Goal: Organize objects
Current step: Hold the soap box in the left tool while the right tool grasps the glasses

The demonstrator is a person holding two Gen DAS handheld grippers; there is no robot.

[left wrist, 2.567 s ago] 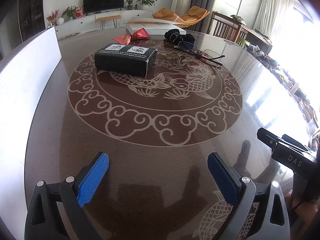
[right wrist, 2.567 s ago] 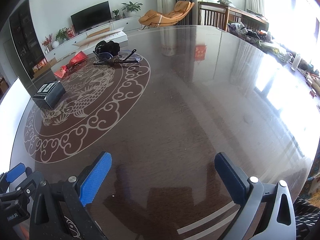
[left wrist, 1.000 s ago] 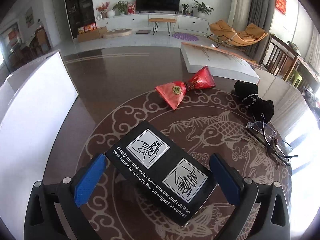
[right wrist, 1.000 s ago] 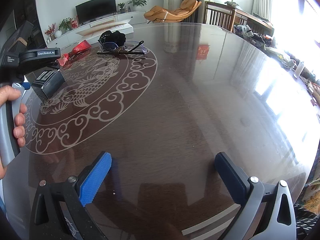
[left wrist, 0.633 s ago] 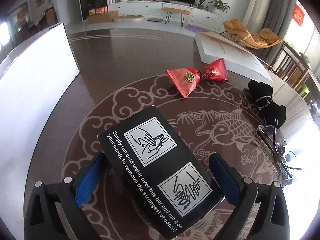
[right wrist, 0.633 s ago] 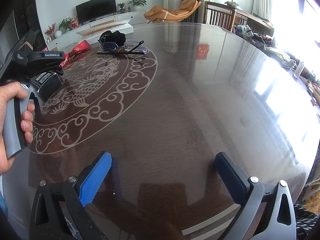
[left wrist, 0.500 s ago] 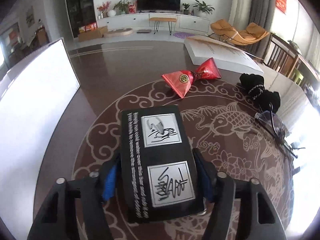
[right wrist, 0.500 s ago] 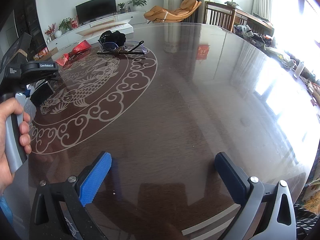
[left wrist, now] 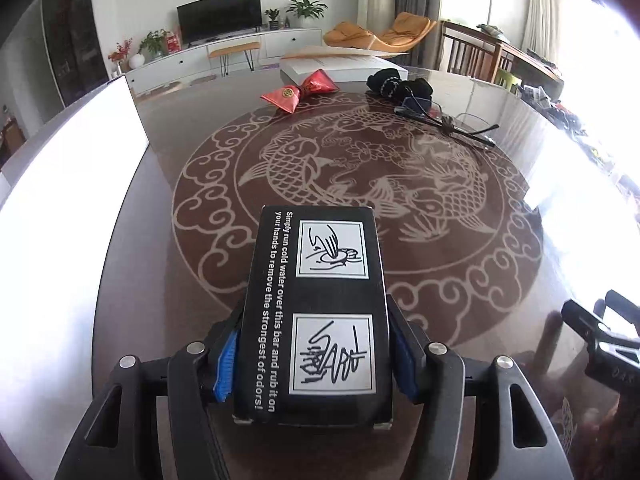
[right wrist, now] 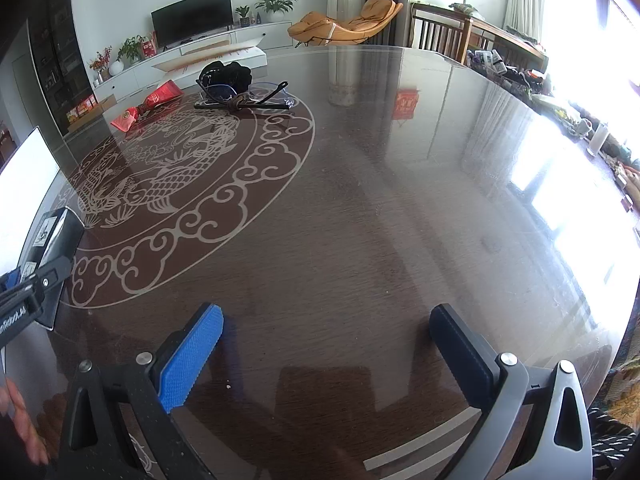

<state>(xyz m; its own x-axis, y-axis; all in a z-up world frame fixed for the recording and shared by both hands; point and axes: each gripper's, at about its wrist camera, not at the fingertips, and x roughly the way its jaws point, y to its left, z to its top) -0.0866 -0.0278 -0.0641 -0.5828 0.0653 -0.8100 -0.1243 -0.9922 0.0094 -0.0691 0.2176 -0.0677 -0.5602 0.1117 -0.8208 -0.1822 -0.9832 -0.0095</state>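
While the left hand-held gripper is squeezing the black box by its two long sides, the box is sitting at the near left part of the desk, over the near rim of the round fish pattern. The right hand-held gripper is waiting with its blue pads wide apart and nothing between them, over the bare near side. The tidying looks like it is only starting: one thing is being held, and the red pouch, the black cloth bundle and the glasses are lying spread out at the far side, not yet gathered. A white board is standing close on the left, so the box is having little room that way. A flat white box is lying at the far edge behind the pouch. The middle and the right side are looking wide open for moving. The desk top is shining, so things may be sliding easily on it.
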